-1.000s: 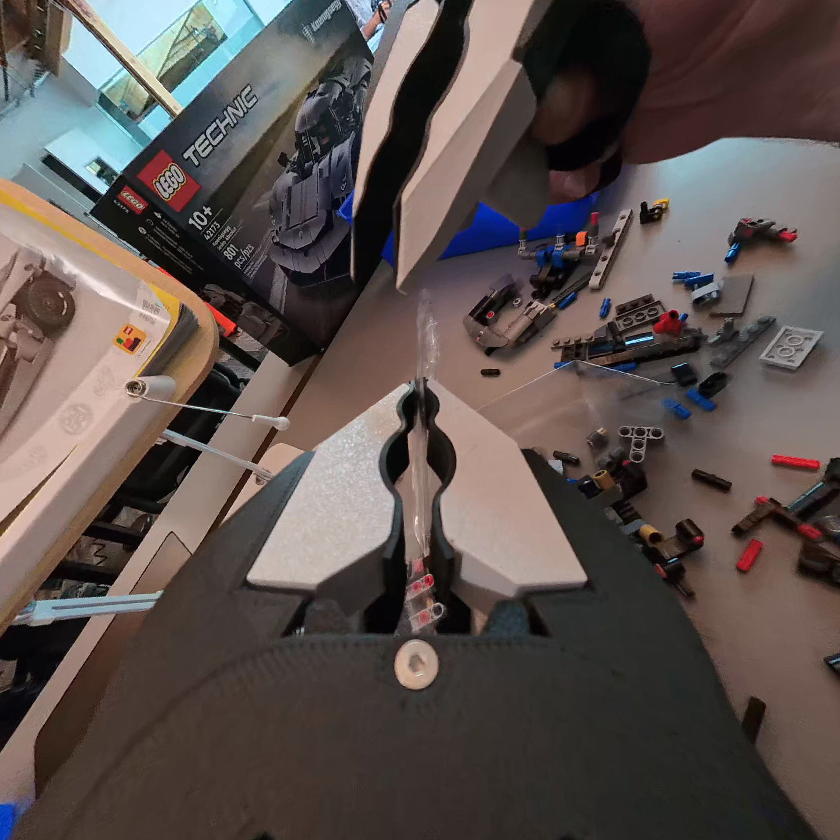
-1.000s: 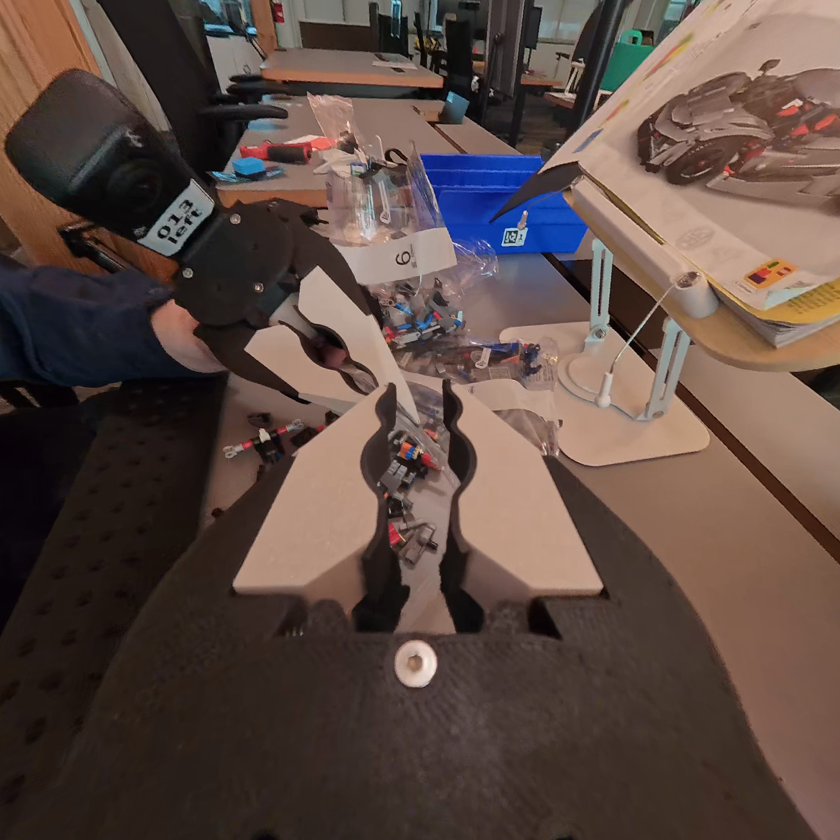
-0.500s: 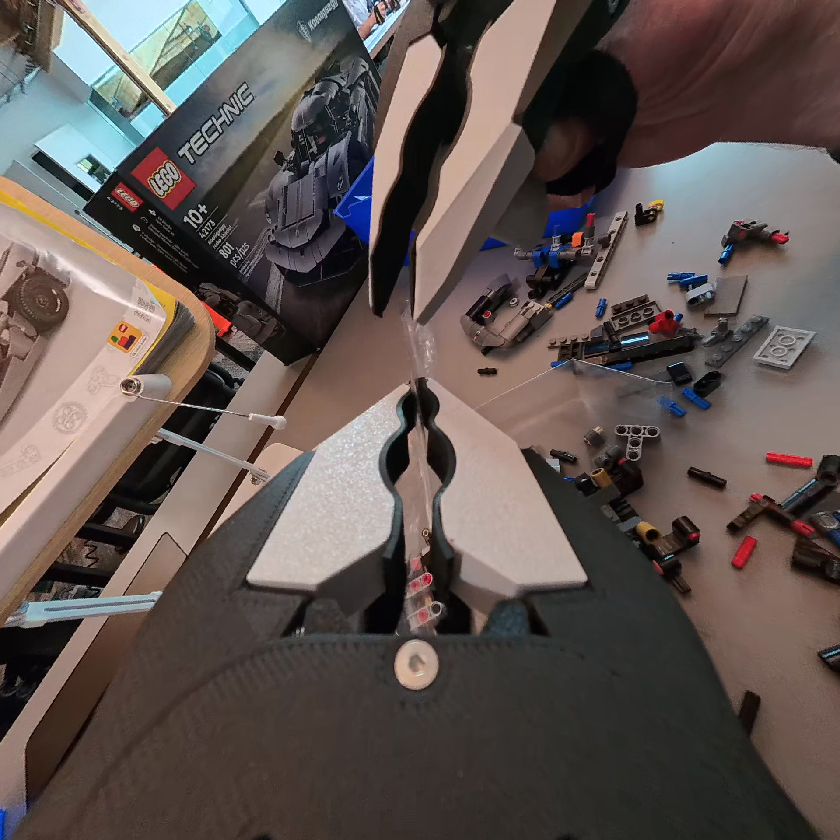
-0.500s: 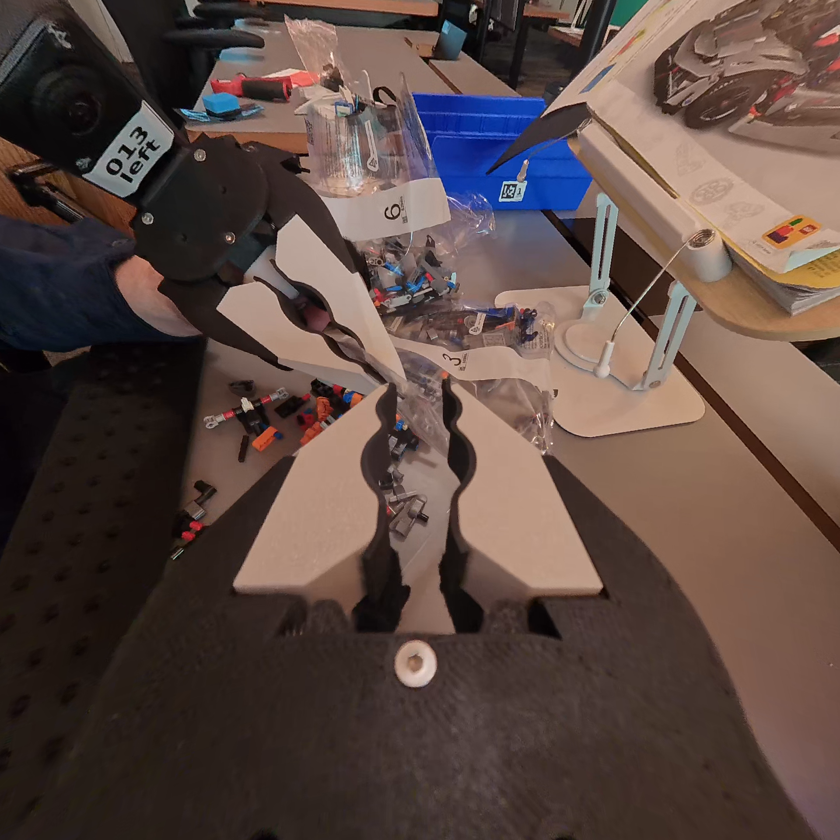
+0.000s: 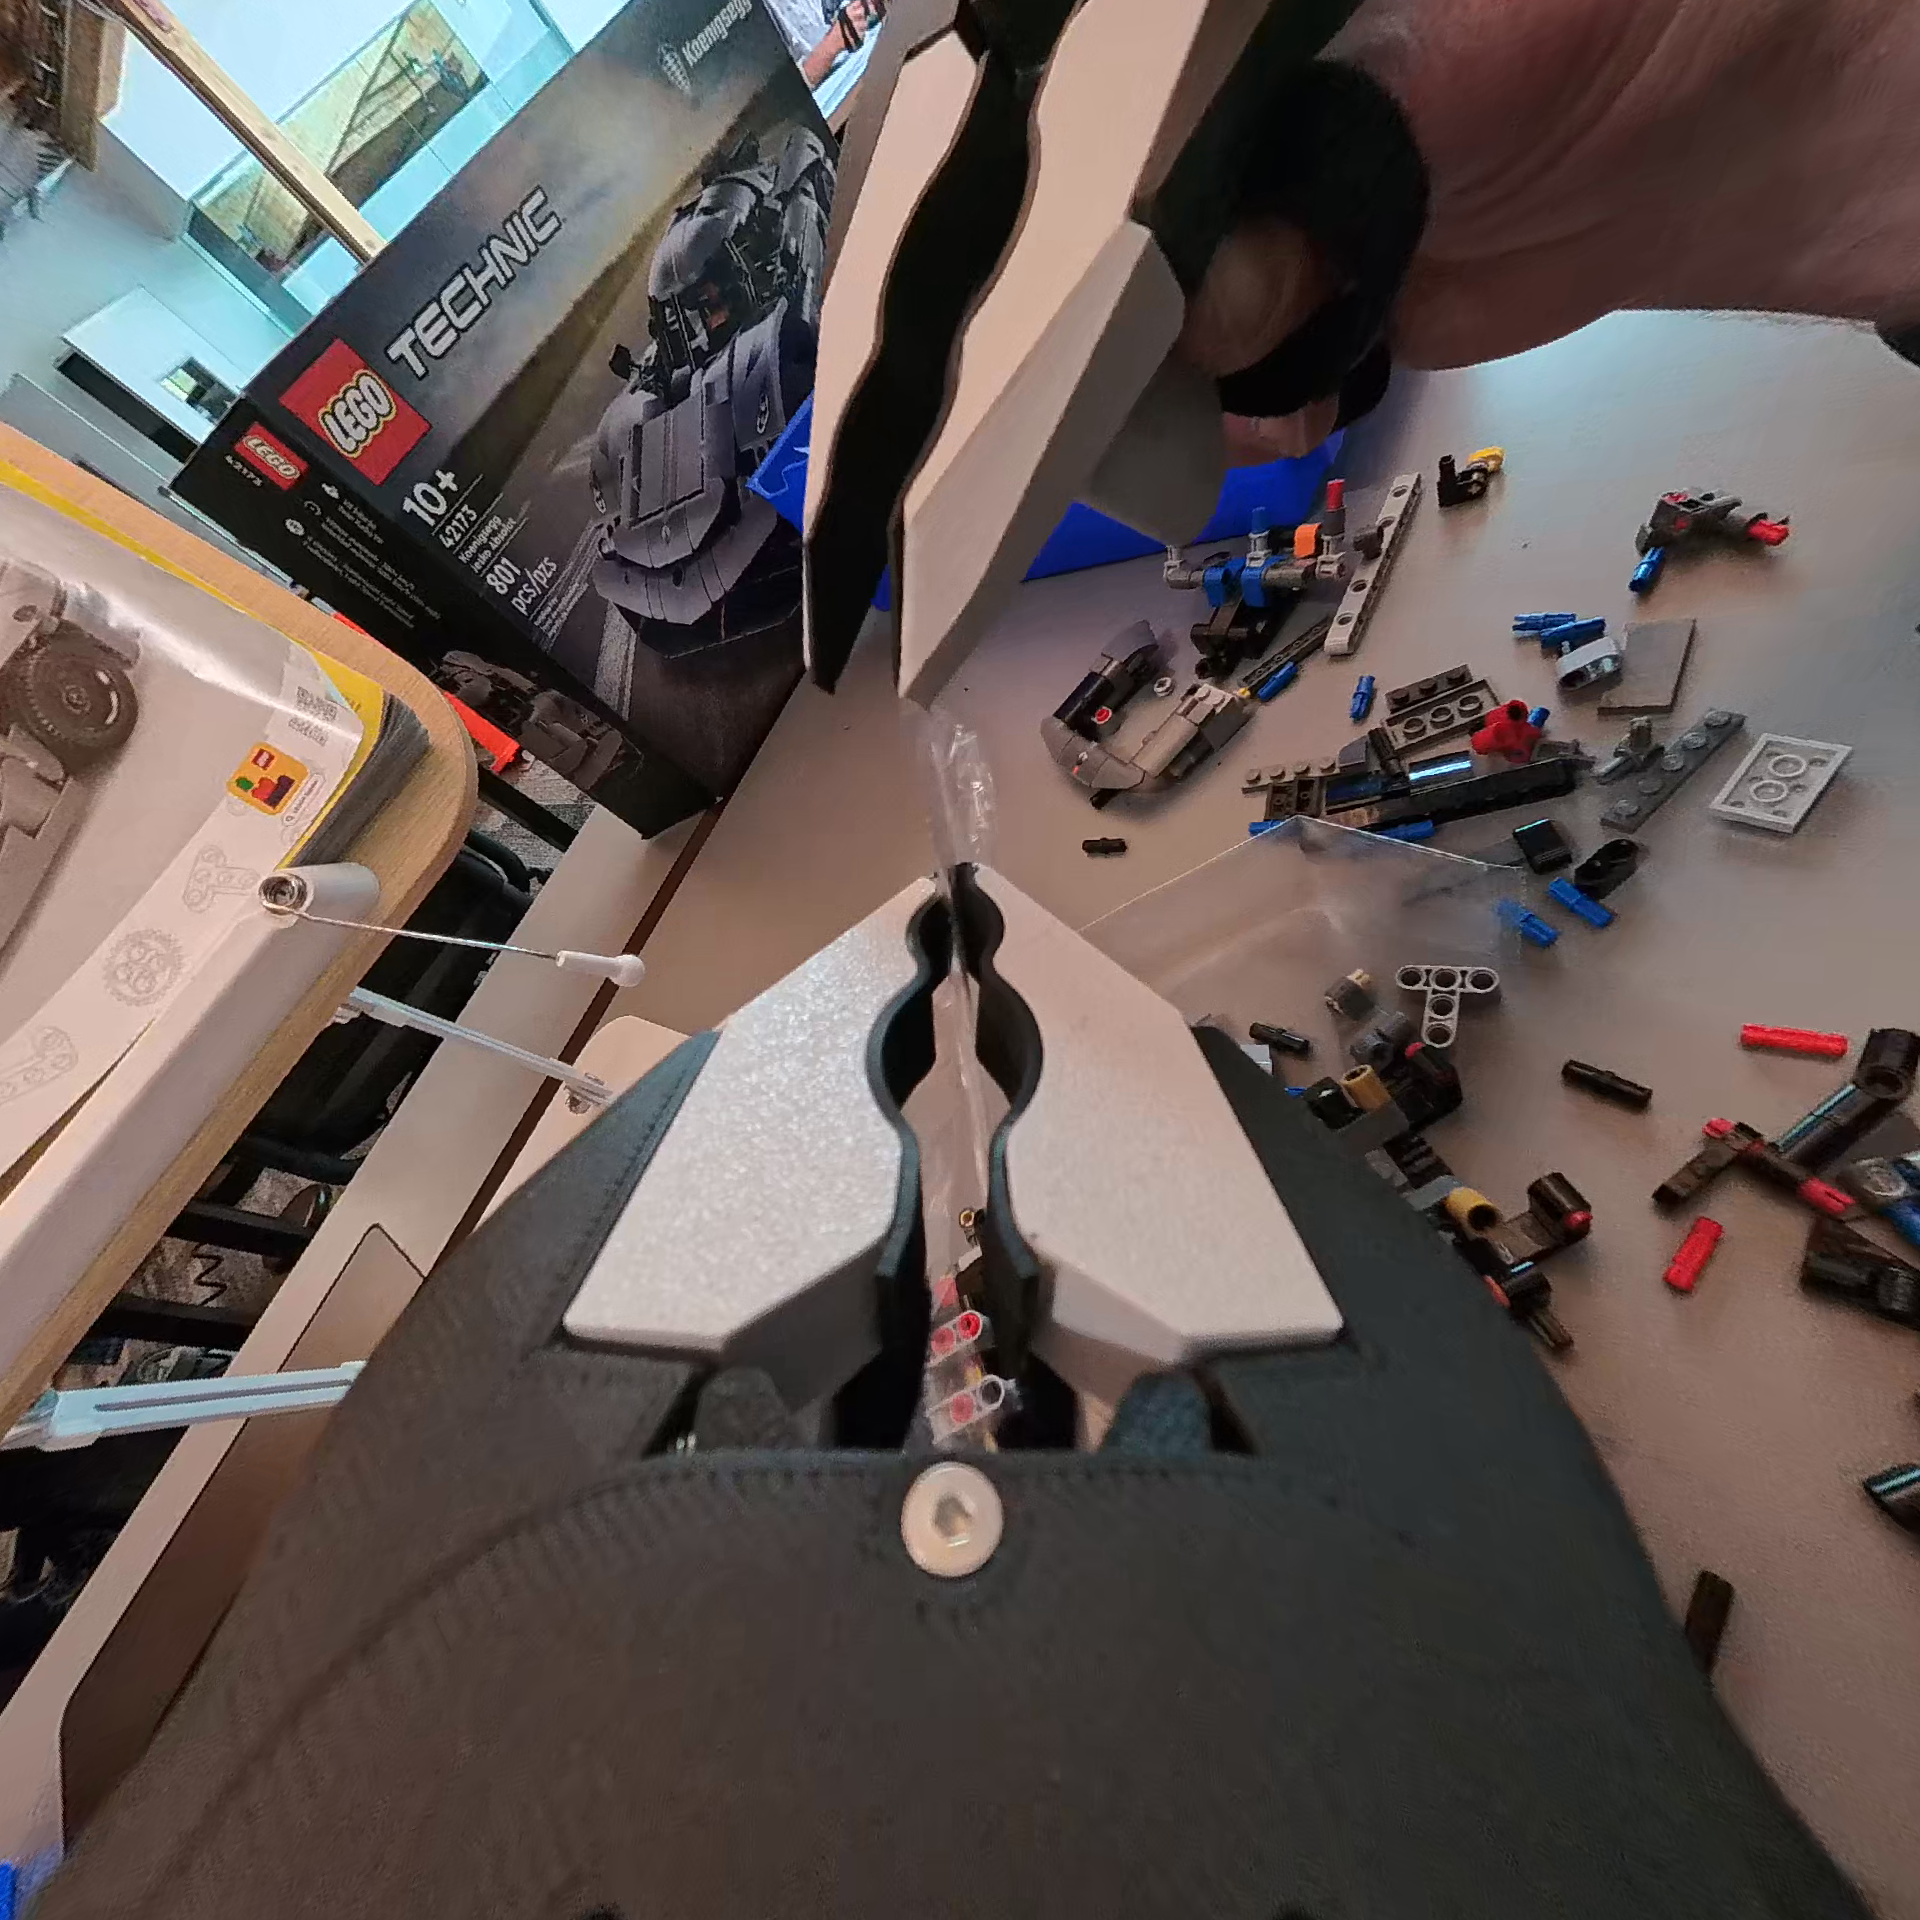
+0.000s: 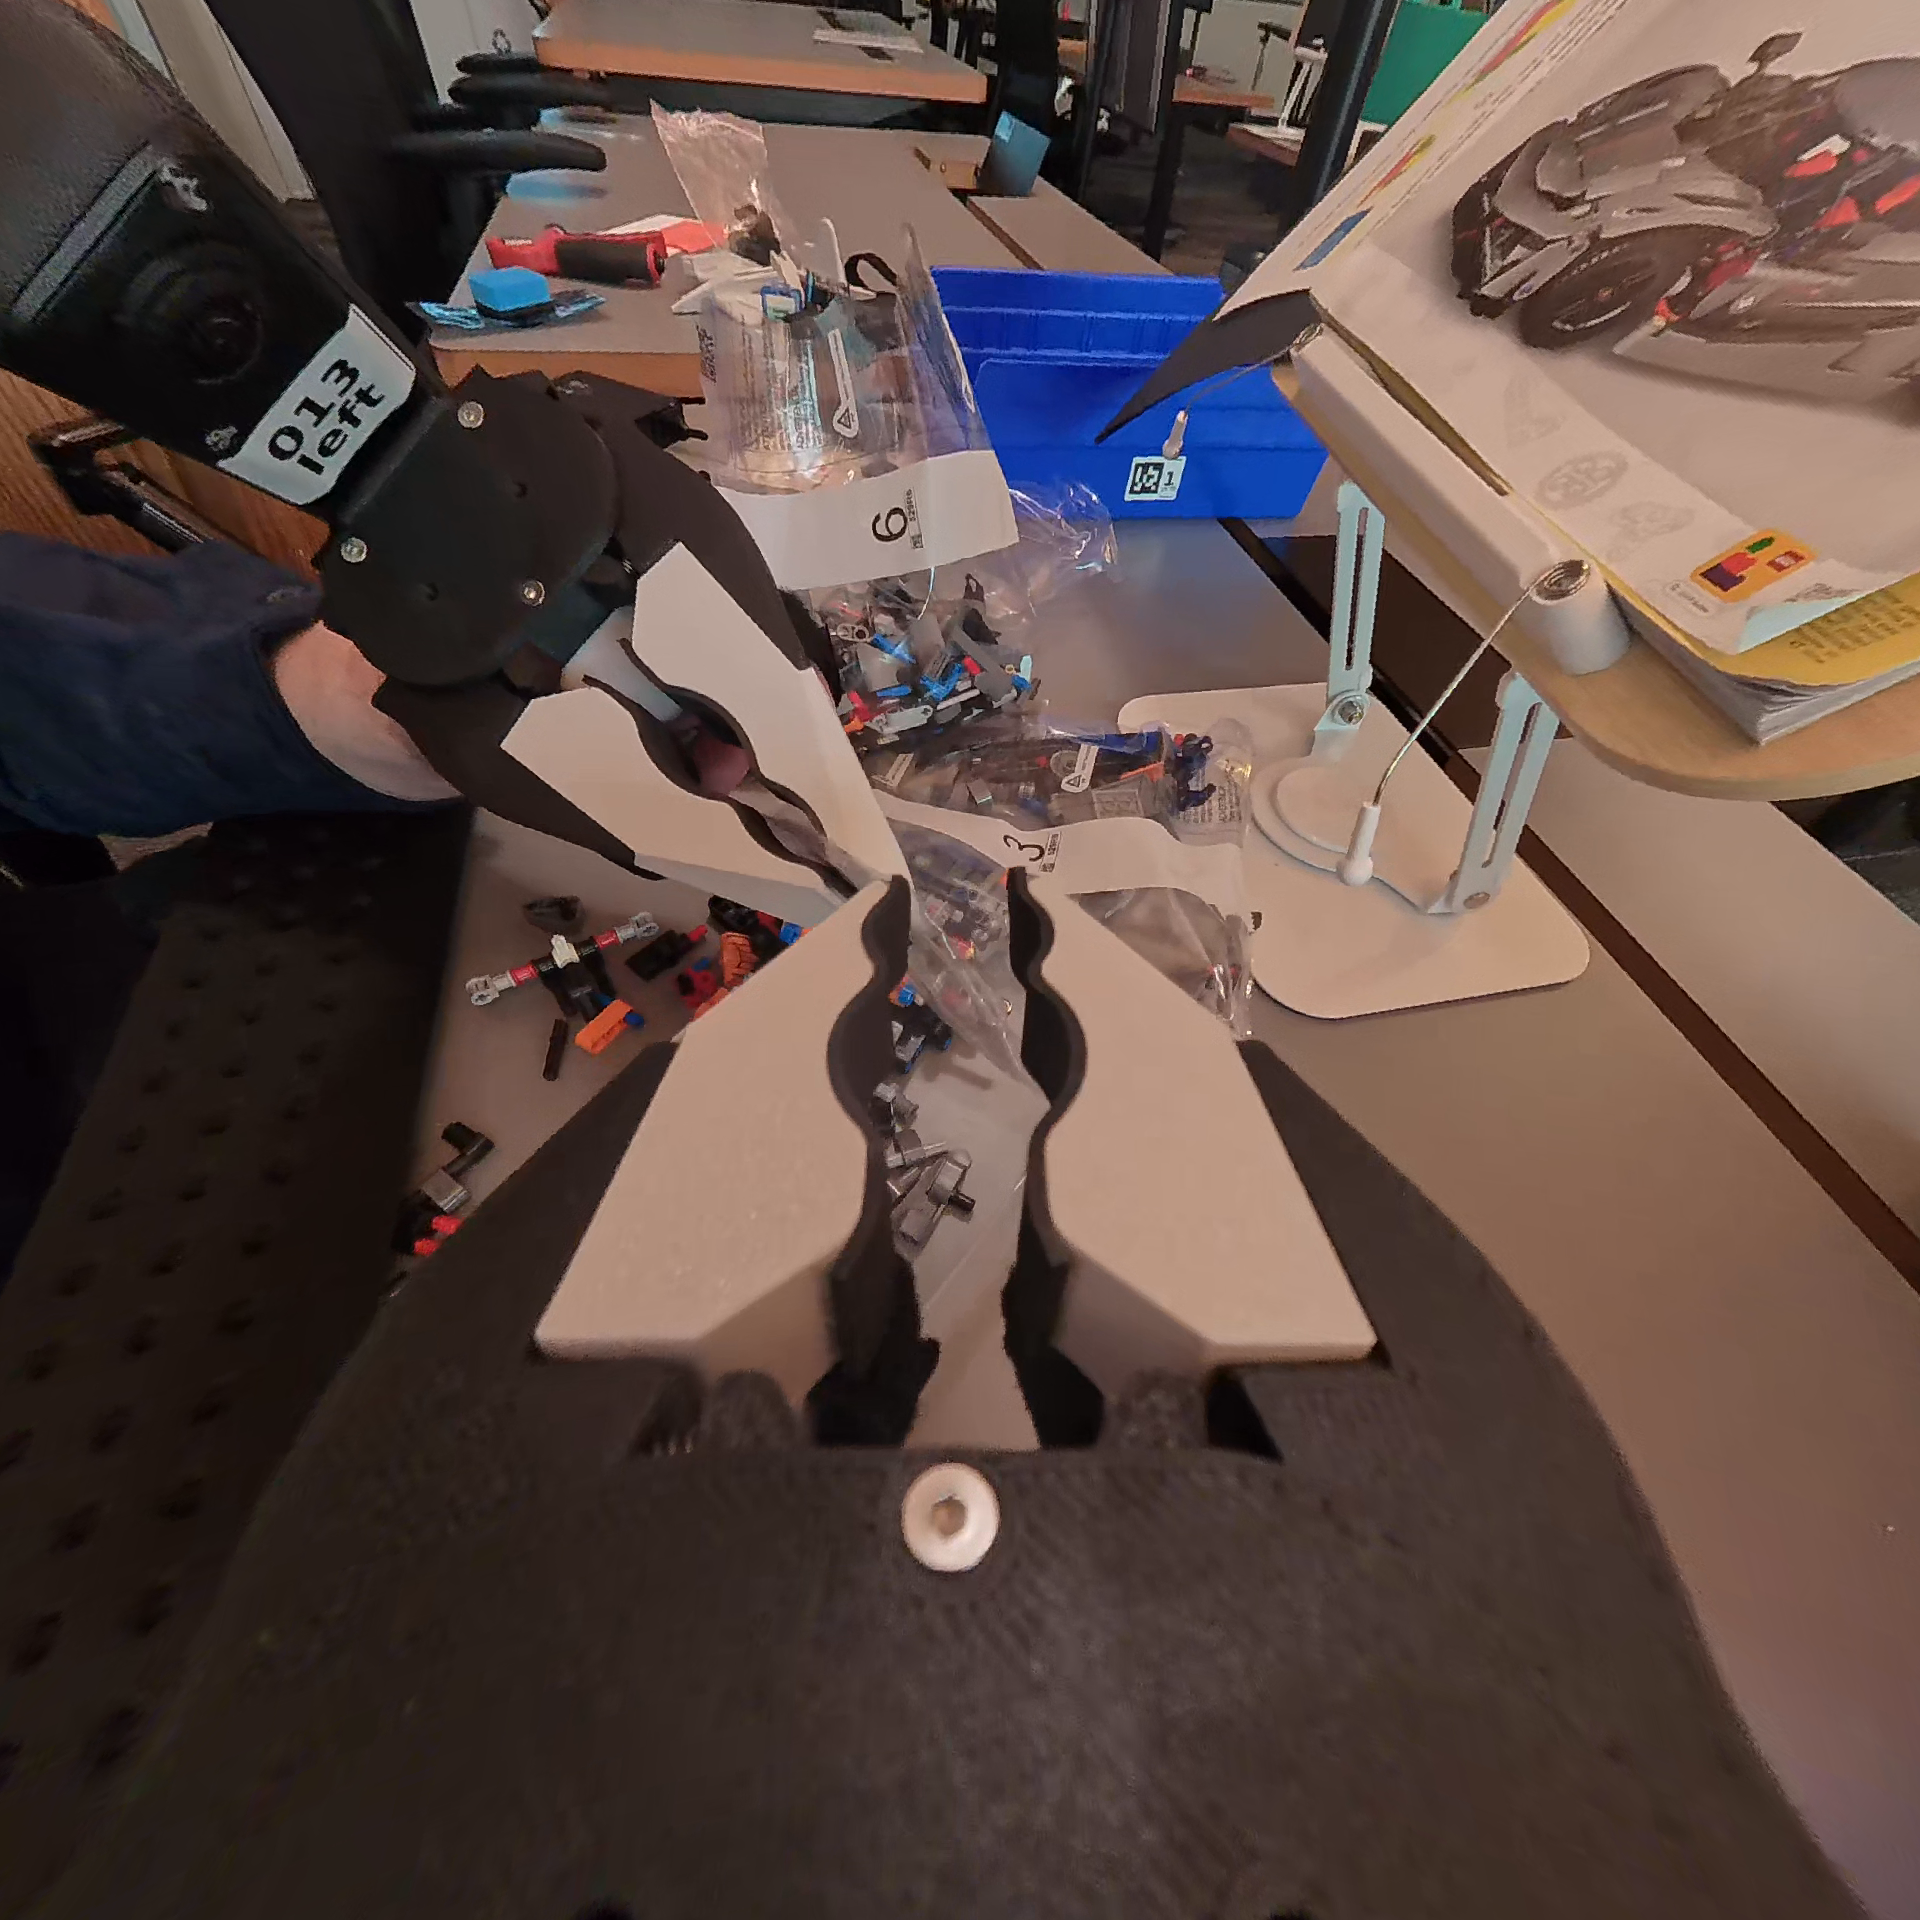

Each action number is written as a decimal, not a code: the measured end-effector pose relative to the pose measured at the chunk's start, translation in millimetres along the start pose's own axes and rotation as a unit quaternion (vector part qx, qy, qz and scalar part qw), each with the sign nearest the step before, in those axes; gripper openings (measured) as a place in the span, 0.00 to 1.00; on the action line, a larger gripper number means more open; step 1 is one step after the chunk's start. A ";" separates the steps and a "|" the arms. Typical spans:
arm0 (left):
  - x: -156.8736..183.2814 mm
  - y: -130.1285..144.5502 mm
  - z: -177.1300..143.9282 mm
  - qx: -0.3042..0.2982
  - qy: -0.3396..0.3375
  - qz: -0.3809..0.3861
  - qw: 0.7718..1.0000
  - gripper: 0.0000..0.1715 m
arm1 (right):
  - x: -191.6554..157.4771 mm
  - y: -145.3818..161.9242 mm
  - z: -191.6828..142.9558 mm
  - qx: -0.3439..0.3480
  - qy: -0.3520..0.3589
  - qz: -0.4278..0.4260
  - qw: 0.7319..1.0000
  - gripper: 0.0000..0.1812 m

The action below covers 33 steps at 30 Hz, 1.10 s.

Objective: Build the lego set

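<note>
My left gripper [image 5: 953, 894] is shut on a small clear plastic bag [image 5: 956, 774] with red pins in it. The bag's crumpled top sticks out past the fingertips. My right gripper [image 5: 862, 686] comes down from above, narrowly open, with one fingertip touching the bag's top. In the right wrist view my right gripper [image 6: 956, 888] is narrowly open and its tips meet the tips of the left gripper [image 6: 868, 883]. I cannot tell whether any plastic lies between the right jaws.
Loose Lego parts [image 5: 1455, 748] are scattered on the grey table. The set's box [image 5: 540, 436] stands behind it. An instruction booklet [image 6: 1662, 312] rests on a white stand [image 6: 1403, 935]. Numbered parts bags [image 6: 883, 499] and a blue bin [image 6: 1091, 384] are farther back. A black perforated mat [image 6: 260, 1039] lies on the left. Both grippers' tips are close together, under 4 cm apart.
My right gripper has moved down and in until its tips reach the top of the bag. The bag's top now bends toward it. My left gripper keeps its hold.
</note>
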<state>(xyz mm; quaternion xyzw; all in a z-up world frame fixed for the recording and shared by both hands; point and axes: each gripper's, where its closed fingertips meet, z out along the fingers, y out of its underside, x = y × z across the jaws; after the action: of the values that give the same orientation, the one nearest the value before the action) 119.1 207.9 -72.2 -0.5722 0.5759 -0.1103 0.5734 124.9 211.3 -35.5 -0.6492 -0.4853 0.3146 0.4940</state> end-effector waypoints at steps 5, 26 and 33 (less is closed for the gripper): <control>1.7 0.4 0.7 -0.001 0.003 0.002 1.000 0.00 | 0.9 2.7 2.2 -0.004 -0.002 0.009 1.000 0.09; 8.4 14.5 8.8 -0.056 -0.014 0.084 0.995 0.00 | 4.2 44.6 14.6 -0.137 0.024 -0.023 0.990 0.12; 12.2 17.1 12.1 -0.069 -0.015 0.104 0.992 0.00 | 8.2 52.1 19.2 -0.168 0.051 -0.042 0.984 0.11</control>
<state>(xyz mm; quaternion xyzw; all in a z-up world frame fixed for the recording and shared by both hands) 123.4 210.2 -95.9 -0.5489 0.6304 -0.0012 0.5489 127.3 223.3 -90.3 -0.7167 -0.5326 0.1743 0.4150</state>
